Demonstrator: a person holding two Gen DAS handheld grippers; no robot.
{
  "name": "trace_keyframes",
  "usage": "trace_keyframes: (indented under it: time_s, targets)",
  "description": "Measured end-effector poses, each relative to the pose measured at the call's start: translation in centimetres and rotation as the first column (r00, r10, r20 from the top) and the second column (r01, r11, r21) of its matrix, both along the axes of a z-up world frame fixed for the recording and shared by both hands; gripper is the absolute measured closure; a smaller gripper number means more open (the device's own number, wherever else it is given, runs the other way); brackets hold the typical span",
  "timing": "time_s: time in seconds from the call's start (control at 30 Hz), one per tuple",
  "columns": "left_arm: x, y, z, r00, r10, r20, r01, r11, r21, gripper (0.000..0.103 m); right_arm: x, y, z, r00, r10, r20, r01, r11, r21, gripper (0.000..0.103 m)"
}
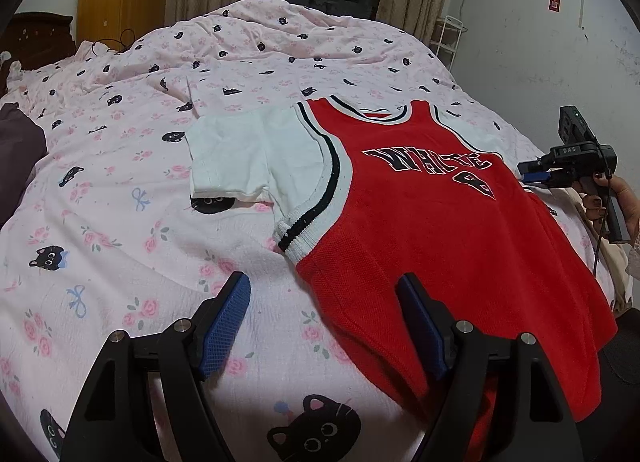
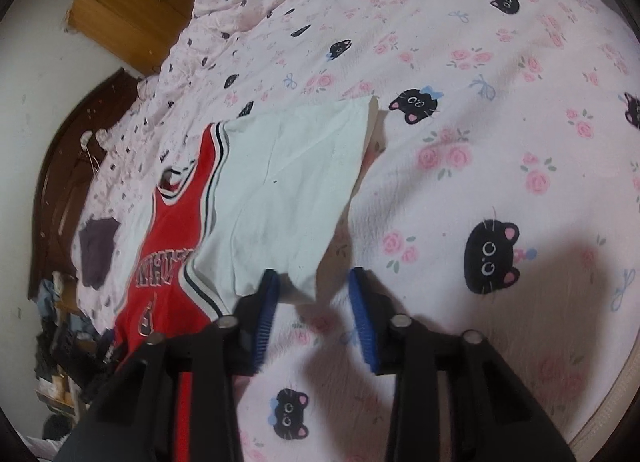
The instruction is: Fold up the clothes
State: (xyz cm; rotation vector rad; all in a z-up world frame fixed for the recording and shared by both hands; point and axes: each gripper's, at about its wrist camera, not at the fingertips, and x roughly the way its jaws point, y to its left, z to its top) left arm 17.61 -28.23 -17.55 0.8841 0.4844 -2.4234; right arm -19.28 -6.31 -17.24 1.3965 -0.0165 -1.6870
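Red knit basketball-style shirt with white short sleeves and black-white striped trim (image 1: 432, 230): spread flat, front up, on pink bedsheet printed with black cat faces and roses (image 1: 120, 230).

Left gripper (image 1: 324, 302): blue-padded fingers wide apart, holding nothing, above shirt's lower left edge.

Right gripper (image 2: 314, 298): fingers spread, holding nothing, corner of white sleeve (image 2: 288, 190) between fingertips.

Dark purple cloth (image 2: 98, 252): on bed beyond shirt.
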Motion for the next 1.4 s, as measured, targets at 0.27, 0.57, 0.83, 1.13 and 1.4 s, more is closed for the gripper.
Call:
trace_keyframes:
  time_s: [0.27,0.57,0.83,1.13,1.4]
  targets:
    - [0.0,-0.1,0.1,1.000,-0.001,0.000,0.001,1.000,0.002,0.031,0.6,0.8,1.8,0.999,0.021,-0.041,-0.020,1.000,0.011,0.095]
    - [0.0,-0.2,0.1,1.000,-0.003,-0.002,0.003,1.000,0.008,0.031,0.2,1.7,4.8,0.986,-0.038,-0.159,0.050,0.996,0.075,0.102]
    - [0.1,-0.1,0.2,1.000,-0.001,-0.003,0.001,1.000,0.010,0.031,-0.6,4.1,3.2,0.988,-0.123,-0.098,0.131,0.989,0.076,0.095]
    - [3.9,2.0,3.3,0.996,-0.015,-0.091,0.023,0.996,0.086,0.031,8.5,6.3,5.3,0.997,0.025,-0.071,-0.026,1.000,-0.006,0.064]
    - [5.4,8.6,2.5,0.993,-0.100,-0.058,0.107,0.987,0.120,0.031,18.5,7.5,5.3,0.976,0.163,-0.141,-0.157,0.986,0.057,0.059]
